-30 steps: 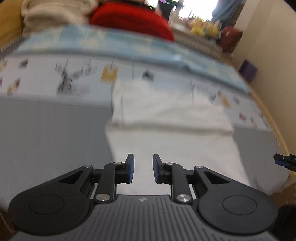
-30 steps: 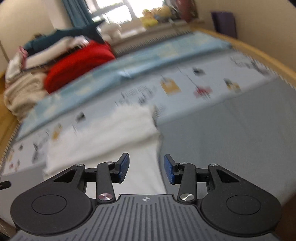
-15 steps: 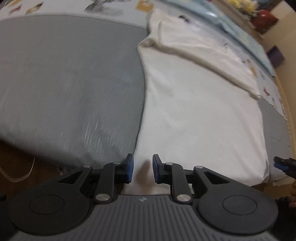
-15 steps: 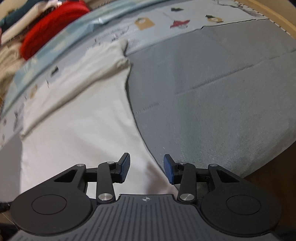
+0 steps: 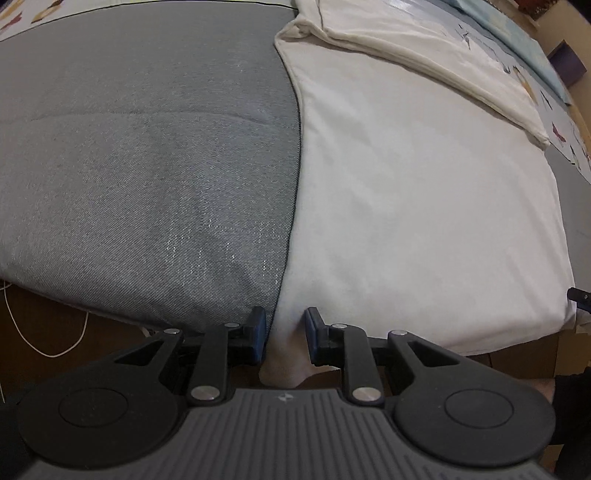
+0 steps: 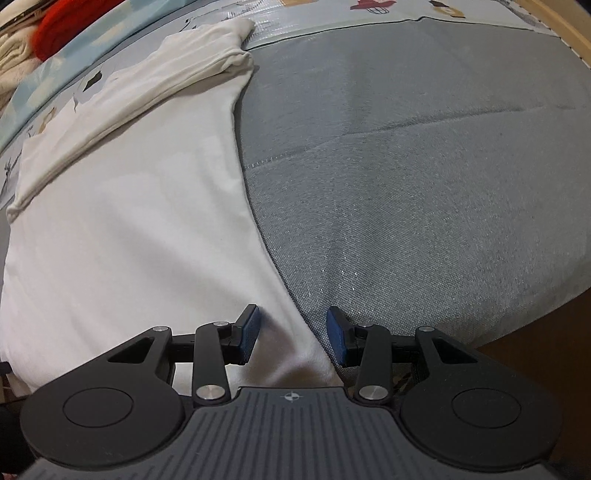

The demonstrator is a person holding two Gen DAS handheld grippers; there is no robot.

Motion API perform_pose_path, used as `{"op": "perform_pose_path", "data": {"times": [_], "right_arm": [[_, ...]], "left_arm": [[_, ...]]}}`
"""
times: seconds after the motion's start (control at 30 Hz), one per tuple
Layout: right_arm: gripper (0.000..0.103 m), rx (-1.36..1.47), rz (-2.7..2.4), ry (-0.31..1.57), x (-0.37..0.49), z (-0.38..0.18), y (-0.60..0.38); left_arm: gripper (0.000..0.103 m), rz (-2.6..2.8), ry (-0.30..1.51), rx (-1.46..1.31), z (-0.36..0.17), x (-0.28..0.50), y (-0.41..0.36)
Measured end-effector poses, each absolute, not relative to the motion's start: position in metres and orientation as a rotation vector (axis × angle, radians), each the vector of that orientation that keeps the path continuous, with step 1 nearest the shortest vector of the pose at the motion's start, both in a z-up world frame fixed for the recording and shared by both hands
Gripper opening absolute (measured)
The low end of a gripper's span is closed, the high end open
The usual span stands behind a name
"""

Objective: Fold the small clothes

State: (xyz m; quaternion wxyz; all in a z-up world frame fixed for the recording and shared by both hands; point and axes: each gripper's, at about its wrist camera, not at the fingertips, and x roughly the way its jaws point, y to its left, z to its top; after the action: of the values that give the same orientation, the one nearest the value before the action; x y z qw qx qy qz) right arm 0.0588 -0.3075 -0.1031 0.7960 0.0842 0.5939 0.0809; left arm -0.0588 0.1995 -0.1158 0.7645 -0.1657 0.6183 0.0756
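A white garment (image 5: pixel 417 177) lies flat on a grey bed cover (image 5: pixel 147 155), its far part folded over into a thick band (image 5: pixel 436 62). My left gripper (image 5: pixel 284 334) is open at the garment's near left corner, which hangs over the bed edge between the jaws. In the right wrist view the same garment (image 6: pixel 129 221) fills the left half. My right gripper (image 6: pixel 291 336) is open around its near right corner, over the edge of the grey cover (image 6: pixel 424 184).
A patterned light blue sheet (image 6: pixel 332 22) lies beyond the grey cover. Red and cream textiles (image 6: pixel 62 26) are piled at the far left. A white cable (image 5: pixel 48 332) hangs below the bed edge. The wooden bed frame (image 6: pixel 546 22) runs along the far right.
Both grippers have tilted down from looking across the bed and moved in to the garment's near corners. The right gripper's jaws have opened wider. The garment has not moved.
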Motion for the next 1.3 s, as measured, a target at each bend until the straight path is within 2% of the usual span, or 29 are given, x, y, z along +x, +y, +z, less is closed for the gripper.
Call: {"op": "perform_pose_path", "data": {"times": [0.07,0.1,0.13,0.2,0.23,0.37,0.53,0.73,0.83,0.93,0.97,1.1,1.3], "right_arm": [[0.041,0.171,0.188,1.277,0.057,-0.102,-0.305],[0.039,0.162,0.202,1.278,0.056,-0.101,-0.303],[0.031,0.152,0.214,1.278,0.054,-0.101,-0.301],[0.009,0.148,0.249,1.28,0.051,-0.099,-0.3],[0.005,0.169,0.264,1.282,0.05,-0.099,-0.3],[0.005,0.204,0.261,1.262,0.048,-0.092,-0.305],[0.011,0.133,0.254,1.295,0.046,-0.099,-0.298],[0.011,0.105,0.255,1.294,0.046,-0.098,-0.294],[0.011,0.095,0.257,1.294,0.044,-0.098,-0.294],[0.011,0.082,0.262,1.292,0.044,-0.098,-0.291],[0.006,0.081,0.262,1.288,0.045,-0.098,-0.29],[0.005,0.12,0.281,1.247,0.044,-0.084,-0.292],[0.005,0.286,0.357,1.119,0.041,-0.025,-0.315]], "left_arm": [[0.022,0.159,1.341,-0.351,-0.116,-0.057,0.197],[0.015,0.15,1.337,-0.343,-0.115,-0.057,0.196],[0.01,0.14,1.331,-0.332,-0.114,-0.058,0.194],[0.005,0.128,1.313,-0.32,-0.108,-0.062,0.191],[0.005,0.121,1.304,-0.326,-0.105,-0.064,0.191],[0.005,0.118,1.313,-0.349,-0.103,-0.067,0.192],[0.012,0.125,1.399,-0.318,-0.118,-0.067,0.19],[0.012,0.129,1.406,-0.288,-0.121,-0.066,0.184],[0.006,0.113,1.394,-0.272,-0.115,-0.071,0.182],[0.006,0.093,1.373,-0.245,-0.109,-0.07,0.169],[0.006,0.087,1.364,-0.241,-0.104,-0.072,0.167],[0.005,0.019,1.301,-0.198,-0.073,-0.079,0.158],[0.005,-0.066,1.187,-0.152,-0.011,-0.094,0.16]]}}
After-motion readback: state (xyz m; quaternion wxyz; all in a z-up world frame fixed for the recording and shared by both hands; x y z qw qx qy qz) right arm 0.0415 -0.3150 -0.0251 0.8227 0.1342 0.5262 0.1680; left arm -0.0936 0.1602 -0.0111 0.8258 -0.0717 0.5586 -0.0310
